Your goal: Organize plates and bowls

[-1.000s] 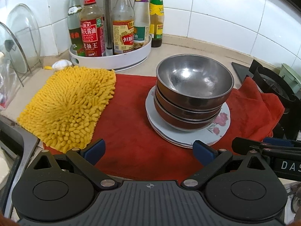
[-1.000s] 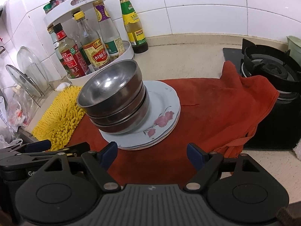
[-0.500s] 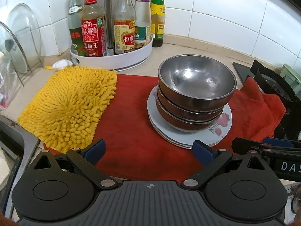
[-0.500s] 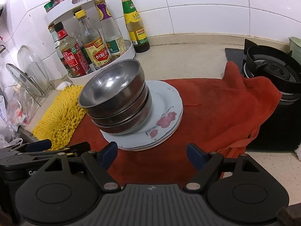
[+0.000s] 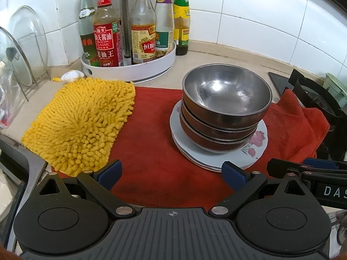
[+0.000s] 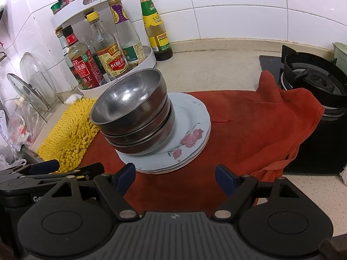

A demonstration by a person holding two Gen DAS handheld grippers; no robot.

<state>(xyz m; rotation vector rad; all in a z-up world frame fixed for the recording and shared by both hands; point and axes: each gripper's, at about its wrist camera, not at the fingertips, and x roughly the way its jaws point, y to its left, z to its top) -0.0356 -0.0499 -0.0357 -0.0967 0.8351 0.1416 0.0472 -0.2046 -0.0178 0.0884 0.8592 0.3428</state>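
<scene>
Only right wrist shows the burner [image 6: 314, 82]; both grippers' jaws apart, empty.

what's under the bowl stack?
The bowl stack sits on stacked floral plates, which lie on a red cloth. Plate edges suggest several; the exact count and the centres are hidden.

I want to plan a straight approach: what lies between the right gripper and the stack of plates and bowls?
Only bare red cloth lies between the open right gripper and the plates under the bowls; the right wrist view shows it.
</scene>
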